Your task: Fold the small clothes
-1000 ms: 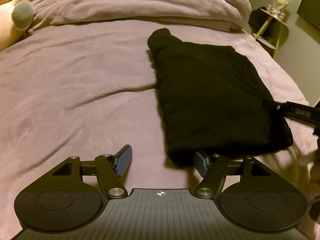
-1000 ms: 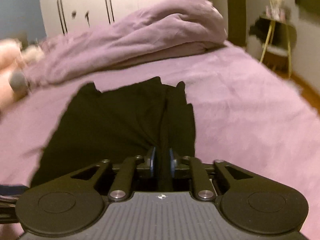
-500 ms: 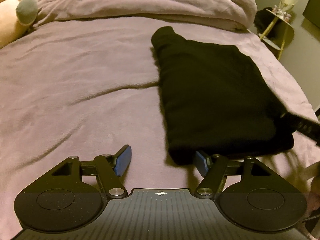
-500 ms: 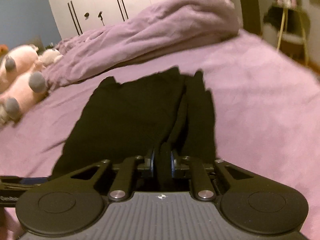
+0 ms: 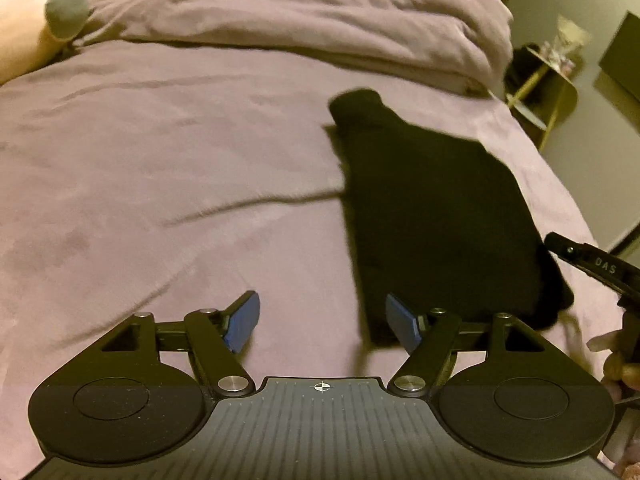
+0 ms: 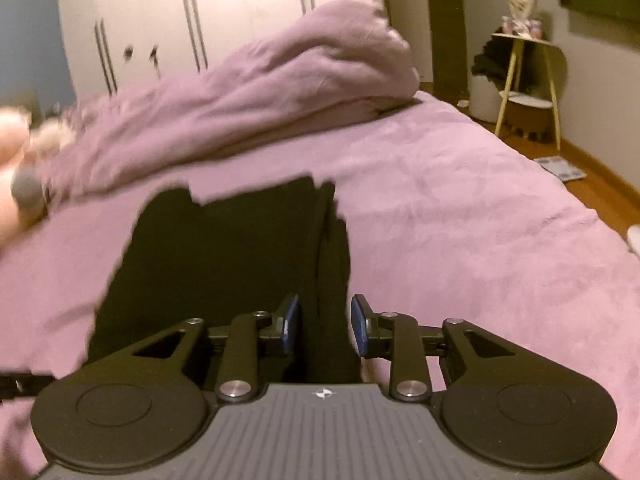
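On the purple bed (image 5: 168, 168), a folded black garment (image 5: 436, 216) lay flat toward the right side, its narrow end pointing at the heaped duvet (image 5: 304, 20) and a plush toy (image 5: 44, 28) off at the far left corner. The left claw (image 5: 322, 322) hung wide open and gripped nothing, its right blue pad at the garment's near corner. The right claw (image 6: 324, 330) stood partly open astride the garment's near right edge, pads (image 6: 289, 324) apart from the cloth.
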Motion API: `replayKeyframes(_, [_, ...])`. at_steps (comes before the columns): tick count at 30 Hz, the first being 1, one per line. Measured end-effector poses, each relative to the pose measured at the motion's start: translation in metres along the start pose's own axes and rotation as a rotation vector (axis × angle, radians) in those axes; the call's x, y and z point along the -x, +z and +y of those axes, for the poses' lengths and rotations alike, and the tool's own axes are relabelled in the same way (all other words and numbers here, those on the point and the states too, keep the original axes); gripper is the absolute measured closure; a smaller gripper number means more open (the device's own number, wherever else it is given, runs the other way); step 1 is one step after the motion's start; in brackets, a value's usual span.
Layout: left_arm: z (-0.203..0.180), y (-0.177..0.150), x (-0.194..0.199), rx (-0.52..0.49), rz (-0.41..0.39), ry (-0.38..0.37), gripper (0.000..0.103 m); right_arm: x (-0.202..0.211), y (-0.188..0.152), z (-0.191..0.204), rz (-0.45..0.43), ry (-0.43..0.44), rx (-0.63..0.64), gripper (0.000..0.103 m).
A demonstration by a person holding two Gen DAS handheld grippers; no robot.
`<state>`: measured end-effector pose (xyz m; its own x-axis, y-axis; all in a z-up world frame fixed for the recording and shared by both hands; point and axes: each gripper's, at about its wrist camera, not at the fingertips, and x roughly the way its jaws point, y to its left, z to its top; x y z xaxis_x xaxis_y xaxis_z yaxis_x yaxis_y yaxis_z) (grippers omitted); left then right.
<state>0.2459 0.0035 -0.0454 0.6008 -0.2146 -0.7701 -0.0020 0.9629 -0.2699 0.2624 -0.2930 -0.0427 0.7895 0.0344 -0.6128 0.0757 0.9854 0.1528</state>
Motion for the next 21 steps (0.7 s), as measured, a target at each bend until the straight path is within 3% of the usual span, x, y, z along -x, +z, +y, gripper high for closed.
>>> replayKeyframes(5, [-0.003,0.019,-0.013,0.028,-0.025,0.028,0.027,-0.025,0.021,0.009,-0.022,0.086,0.017,0.076])
replayKeyframes(9, [-0.016,0.036,-0.037,0.056,-0.053,0.033,0.027,-0.056,0.03,0.036,0.006,0.124,0.114,0.087])
replayKeyframes(15, [-0.025,0.049,-0.077,0.082,-0.084,0.048,0.023,-0.098,0.032,0.051,0.022,0.087,0.189,0.09])
replayKeyframes(16, [-0.025,0.05,-0.082,0.087,-0.082,0.044,0.021,-0.103,0.03,0.048,0.011,0.056,0.209,0.091])
replayKeyframes(17, [-0.025,0.05,-0.085,0.083,-0.082,0.04,0.02,-0.106,0.028,0.045,0.002,0.031,0.22,0.1])
replayKeyframes(21, [-0.019,0.047,-0.09,0.092,-0.081,0.008,0.016,-0.106,0.018,0.03,-0.059,0.005,0.179,0.103])
